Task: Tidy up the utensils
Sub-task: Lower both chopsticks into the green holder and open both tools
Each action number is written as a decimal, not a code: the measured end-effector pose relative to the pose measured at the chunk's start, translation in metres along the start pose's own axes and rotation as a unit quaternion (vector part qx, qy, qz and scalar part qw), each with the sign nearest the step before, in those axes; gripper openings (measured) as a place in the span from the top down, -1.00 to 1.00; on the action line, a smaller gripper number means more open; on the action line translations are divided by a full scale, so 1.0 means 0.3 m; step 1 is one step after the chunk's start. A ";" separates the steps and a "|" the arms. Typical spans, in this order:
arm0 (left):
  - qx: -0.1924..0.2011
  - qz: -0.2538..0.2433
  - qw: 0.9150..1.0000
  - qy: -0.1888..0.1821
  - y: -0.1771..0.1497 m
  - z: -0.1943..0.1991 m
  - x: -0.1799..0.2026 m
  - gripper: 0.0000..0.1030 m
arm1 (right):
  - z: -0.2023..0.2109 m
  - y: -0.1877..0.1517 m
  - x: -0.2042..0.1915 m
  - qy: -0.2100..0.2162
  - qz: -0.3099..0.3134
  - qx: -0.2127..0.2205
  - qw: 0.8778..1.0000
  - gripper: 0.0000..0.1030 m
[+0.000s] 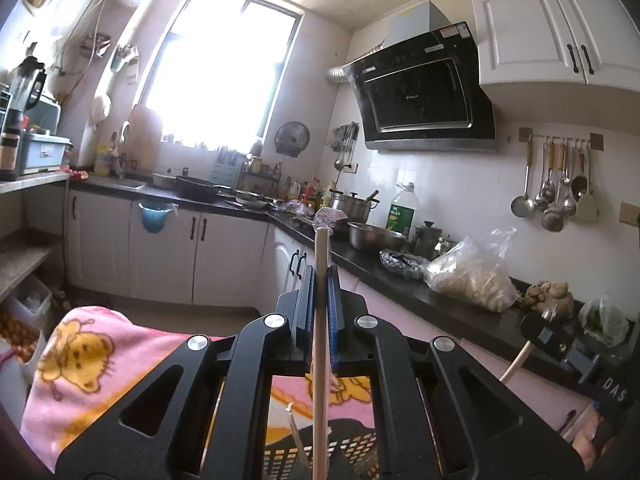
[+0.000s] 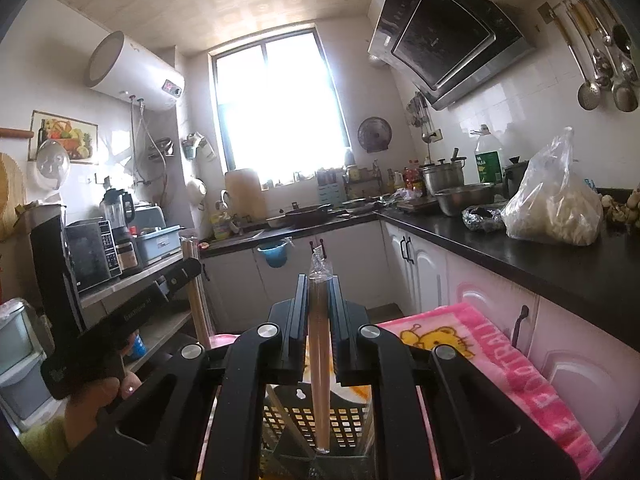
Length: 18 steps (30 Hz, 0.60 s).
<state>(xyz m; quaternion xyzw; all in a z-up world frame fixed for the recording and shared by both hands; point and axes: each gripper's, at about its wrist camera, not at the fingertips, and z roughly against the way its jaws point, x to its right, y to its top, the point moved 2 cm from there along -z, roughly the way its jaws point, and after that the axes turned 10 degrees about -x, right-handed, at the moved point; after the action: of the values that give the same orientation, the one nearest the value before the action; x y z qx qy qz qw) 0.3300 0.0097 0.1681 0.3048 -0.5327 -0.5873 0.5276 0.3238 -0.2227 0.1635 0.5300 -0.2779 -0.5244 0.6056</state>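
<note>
In the left wrist view, the left gripper (image 1: 320,280) is pointing level across the kitchen, its fingers (image 1: 334,300) closing tight on a pale wooden stick (image 1: 320,320), probably a chopstick or a slim utensil handle. The stick is running lengthwise between the fingers, its far end poking out past the tips and its near end reaching down toward a black perforated basket (image 1: 356,452) below. Held along the fingers like this, it is likely being lifted clear of the basket or carried to it. The basket is sitting on a pink cartoon-print towel (image 1: 88,348); 1 more thin pale stick (image 1: 298,436) is leaning inside it. At the right edge, the right gripper (image 1: 560,340) is showing, with a wooden shaft slanting below it.

In the right wrist view, the right gripper (image 2: 318,296) is tilting slightly downward, its fingers (image 2: 298,312) pinching a plastic-wrapped bundle of chopsticks (image 2: 318,360), the crimped wrapper sticking out beyond the tips. The bundle's lower end is hanging inside the basket (image 2: 316,420), which judging by the holes is a drainer for utensils. What else is lying in it, I cannot tell. The table (image 2: 520,256) at right is carrying a clear bag (image 2: 556,208) of pale food and a steel bowl (image 2: 464,198).
</note>
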 end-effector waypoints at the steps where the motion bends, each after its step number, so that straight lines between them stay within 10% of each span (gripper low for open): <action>1: -0.001 -0.001 1.000 0.000 -0.007 -0.008 -0.002 0.98 | -0.006 0.000 -0.001 -0.004 0.002 0.002 1.000 0.81; 18: -0.012 0.021 1.000 0.017 -0.146 -0.118 -0.088 0.98 | -0.099 -0.084 0.004 -0.024 0.005 0.000 1.000 0.81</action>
<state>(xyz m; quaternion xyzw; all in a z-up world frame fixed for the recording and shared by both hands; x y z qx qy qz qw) 0.3563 0.0183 0.1125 0.2976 -0.5226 -0.5773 0.5524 0.3420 -0.2107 0.1313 0.5160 -0.2954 -0.5340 0.6011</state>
